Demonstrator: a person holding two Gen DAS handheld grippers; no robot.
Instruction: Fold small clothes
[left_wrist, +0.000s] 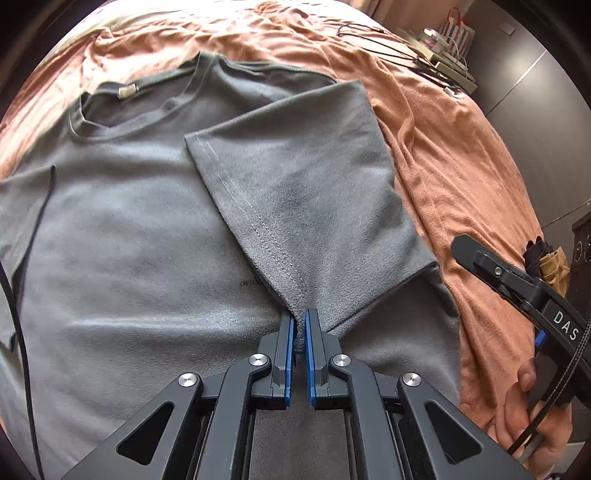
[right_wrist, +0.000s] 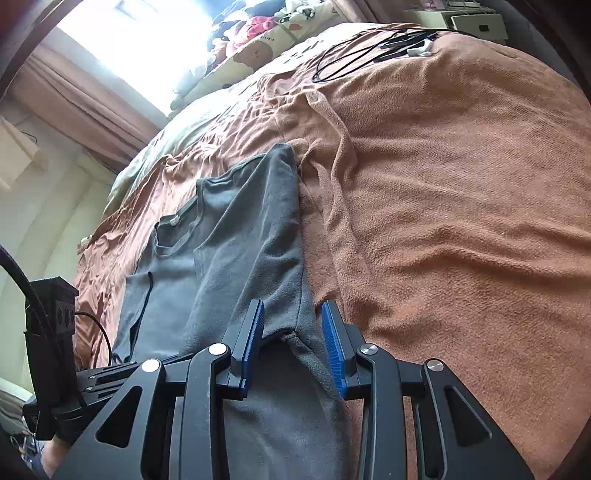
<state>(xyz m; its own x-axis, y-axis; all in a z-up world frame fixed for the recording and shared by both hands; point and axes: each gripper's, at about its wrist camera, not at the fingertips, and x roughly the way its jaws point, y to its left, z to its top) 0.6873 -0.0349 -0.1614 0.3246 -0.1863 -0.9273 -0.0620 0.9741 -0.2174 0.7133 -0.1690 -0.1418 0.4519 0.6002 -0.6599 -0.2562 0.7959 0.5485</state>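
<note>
Grey t-shirt lies flat on the bed, on top of a rust-orange blanket, collar at the far end from me. One sleeve is folded inward across the chest, hem stitching facing up.

Left gripper: I see the blue pads nearly together, pinching the corner of that folded sleeve where it meets the shirt body. Clamped on fabric, pointing steeply down.

Right gripper: jaws partly apart, straddling the shirt's side edge near the armpit seam. Cloth sits between the pads, but I can't see either pad pressing it; looks like a loose bracket, not a grip. In the left wrist view the right gripper shows at the right edge, over the blanket just beside the shirt, with the hand holding it visible below.

Background: a black cable coiled on the blanket at the far side, pillows near the bright window, curtain to its left. Another black cable runs down the left edge of the left view, over the shirt.
</note>
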